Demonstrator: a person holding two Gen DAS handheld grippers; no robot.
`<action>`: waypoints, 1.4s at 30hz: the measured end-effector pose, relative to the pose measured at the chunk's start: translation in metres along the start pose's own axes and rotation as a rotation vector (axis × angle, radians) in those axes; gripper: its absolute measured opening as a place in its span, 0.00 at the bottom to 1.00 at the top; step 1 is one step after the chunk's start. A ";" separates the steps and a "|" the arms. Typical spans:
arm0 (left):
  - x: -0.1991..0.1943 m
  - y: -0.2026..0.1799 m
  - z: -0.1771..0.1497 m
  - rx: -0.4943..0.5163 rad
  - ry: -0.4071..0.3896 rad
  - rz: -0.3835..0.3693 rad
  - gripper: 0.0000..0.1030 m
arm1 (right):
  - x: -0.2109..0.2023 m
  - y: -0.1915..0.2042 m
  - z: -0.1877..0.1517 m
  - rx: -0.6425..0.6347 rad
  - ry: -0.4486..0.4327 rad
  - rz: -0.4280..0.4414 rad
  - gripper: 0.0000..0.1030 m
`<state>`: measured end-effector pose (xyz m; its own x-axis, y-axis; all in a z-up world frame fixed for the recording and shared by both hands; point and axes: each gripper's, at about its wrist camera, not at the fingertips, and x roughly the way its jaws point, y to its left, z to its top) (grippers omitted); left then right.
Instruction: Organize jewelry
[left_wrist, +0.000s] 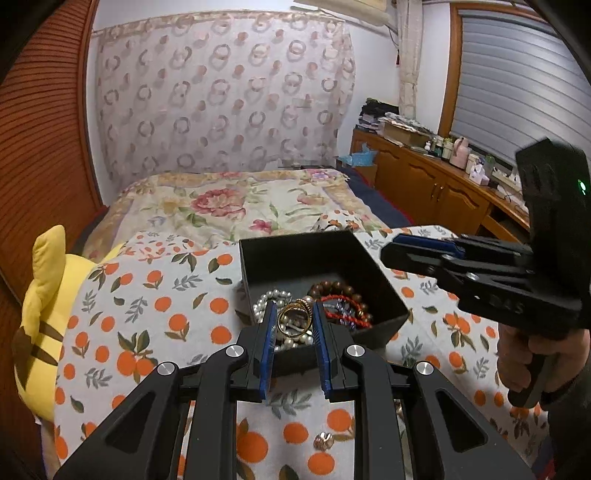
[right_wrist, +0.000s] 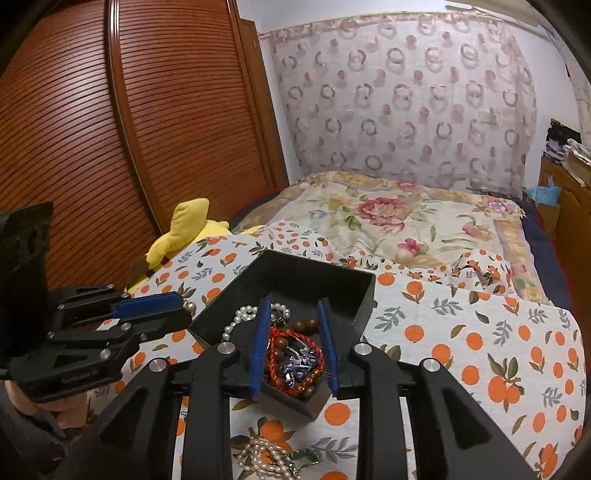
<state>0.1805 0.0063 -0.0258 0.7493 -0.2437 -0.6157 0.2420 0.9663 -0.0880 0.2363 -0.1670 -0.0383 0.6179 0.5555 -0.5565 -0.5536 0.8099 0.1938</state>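
Left gripper (left_wrist: 294, 317): jaws narrow, blue pads closed on a gold ring (left_wrist: 295, 316), which hangs between the tips above the near edge of the black box (left_wrist: 373, 258). Seen from the right wrist, the same gripper (right_wrist: 181, 310) sits at the box's left corner, with a pearl bead just at its tip; whether that bead touches it cannot be told. Right gripper (right_wrist: 293, 336): jaws parted a moderate way, nothing pressed between the pads. It is poised over the near corner of the box (right_wrist: 365, 291), and a red cord bracelet (right_wrist: 295, 350) with a tangle of beads lies in the box in line with the gap, apart from the pads. Box contents: a pearl strand (left_wrist: 271, 299), a brown bead bracelet (left_wrist: 332, 288) and the red bracelet (left_wrist: 343, 314). Outside the box, on the orange-print cloth (left_wrist: 155, 306), lie a small metallic piece (left_wrist: 323, 441) near the left gripper's base and a heap of pearls (right_wrist: 266, 458) below the right gripper. A hand (left_wrist: 535, 354) grips the right gripper's handle. A yellow plush (left_wrist: 48, 314) lies at the cloth's left edge.
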 end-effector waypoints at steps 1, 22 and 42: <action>0.001 -0.001 0.002 0.000 0.000 -0.002 0.18 | -0.002 -0.002 0.000 0.004 -0.005 -0.001 0.27; 0.039 -0.016 0.009 0.033 0.055 0.011 0.40 | -0.058 -0.015 -0.044 0.034 -0.022 -0.039 0.28; -0.021 -0.004 -0.068 0.048 0.075 0.018 0.70 | -0.070 0.036 -0.117 -0.045 0.120 -0.026 0.60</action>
<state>0.1219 0.0127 -0.0662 0.7058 -0.2173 -0.6742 0.2592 0.9650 -0.0397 0.1076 -0.1983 -0.0871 0.5626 0.5060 -0.6538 -0.5647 0.8128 0.1431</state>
